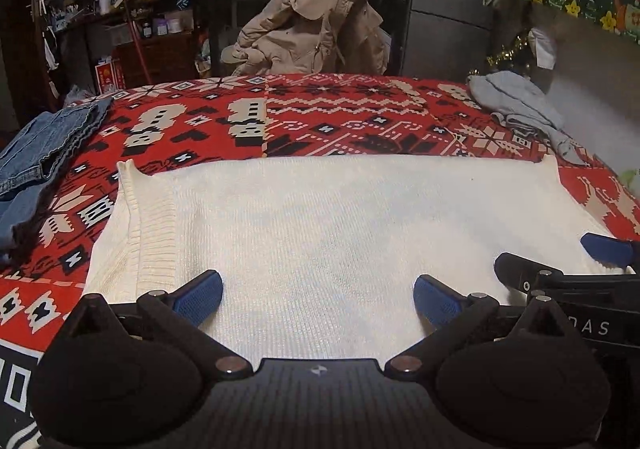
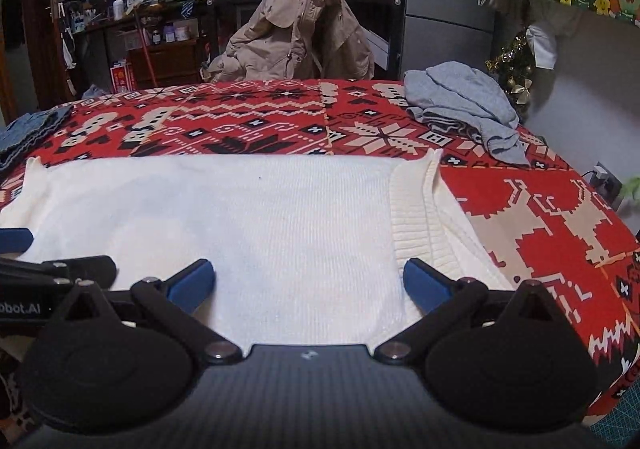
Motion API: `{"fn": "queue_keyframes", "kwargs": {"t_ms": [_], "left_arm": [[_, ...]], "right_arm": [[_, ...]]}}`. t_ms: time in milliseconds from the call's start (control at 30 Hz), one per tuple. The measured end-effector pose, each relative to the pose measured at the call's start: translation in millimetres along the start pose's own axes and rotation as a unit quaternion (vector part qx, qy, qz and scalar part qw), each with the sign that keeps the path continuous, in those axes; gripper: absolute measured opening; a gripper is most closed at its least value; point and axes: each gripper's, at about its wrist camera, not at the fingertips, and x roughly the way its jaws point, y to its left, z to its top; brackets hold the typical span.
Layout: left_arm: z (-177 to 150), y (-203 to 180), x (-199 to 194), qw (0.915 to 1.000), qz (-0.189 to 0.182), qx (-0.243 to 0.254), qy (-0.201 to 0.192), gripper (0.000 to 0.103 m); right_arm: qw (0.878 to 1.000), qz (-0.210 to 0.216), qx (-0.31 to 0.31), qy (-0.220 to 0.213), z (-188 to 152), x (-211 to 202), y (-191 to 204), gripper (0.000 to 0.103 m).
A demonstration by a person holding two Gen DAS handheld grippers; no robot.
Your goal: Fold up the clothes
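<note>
— Both tongs, where do you have them?

— Side by side at the near edge of the bench. My left tongs [image 1: 318, 295] are spread wide, blue pads well apart, nothing between them, over the near part of the white sweater [image 1: 320, 225]. My right tongs [image 2: 306, 281] are spread just as wide and hold nothing either.

— And the sweater?

— Spread flat across the near half of the bench, on the red patterned blanket [image 1: 340, 109]. It reaches almost to the near edge. A ribbed band [image 1: 148, 225] runs along its left side, and another ribbed band [image 2: 416, 217] along its right side. The far edge ends in a small peak at each corner.

— Are the tongs touching it?

— I cannot tell; they sit low over it.

— What else is on the bench?

— Folded jeans [image 1: 36, 161] at the left edge, well apart from the sweater. A crumpled grey garment [image 2: 464, 109] lies near the far right corner. Beyond the far edge, a beige coat [image 1: 312, 25] hangs over a chair.
</note>
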Motion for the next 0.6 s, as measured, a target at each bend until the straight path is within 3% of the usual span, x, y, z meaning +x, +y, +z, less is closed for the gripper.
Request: {"fn": "queue_keyframes", "kwargs": {"t_ms": [167, 233, 367, 433, 600], "left_arm": [[-4.1, -6.1, -3.9, 0.9989, 0.044, 0.009, -0.015, 0.103], [-4.1, -5.3, -10.2, 0.9989, 0.042, 0.009, -0.017, 0.101], [11.0, 13.6, -33.1, 0.9983, -0.014, -0.045, -0.035, 0.095], [25.5, 19.9, -37.6, 0.9969, -0.025, -0.056, -0.050, 0.088], [64.3, 23.2, -22.9, 0.9957, -0.041, -0.054, -0.063, 0.087]], "right_arm": [[1.000, -0.006, -0.004, -0.007, -1.5, -1.6, 1.8, 0.102], [1.000, -0.004, -0.007, -0.008, -1.2, -3.4, 1.9, 0.102], [1.000, -0.001, -0.003, -0.031, 7.7, -22.2, -3.7, 0.102], [0.999, 0.013, 0.007, -0.046, 19.6, -35.7, -9.2, 0.102], [0.997, 0.044, 0.038, -0.043, 62.4, -36.5, -18.8, 0.102]]}}
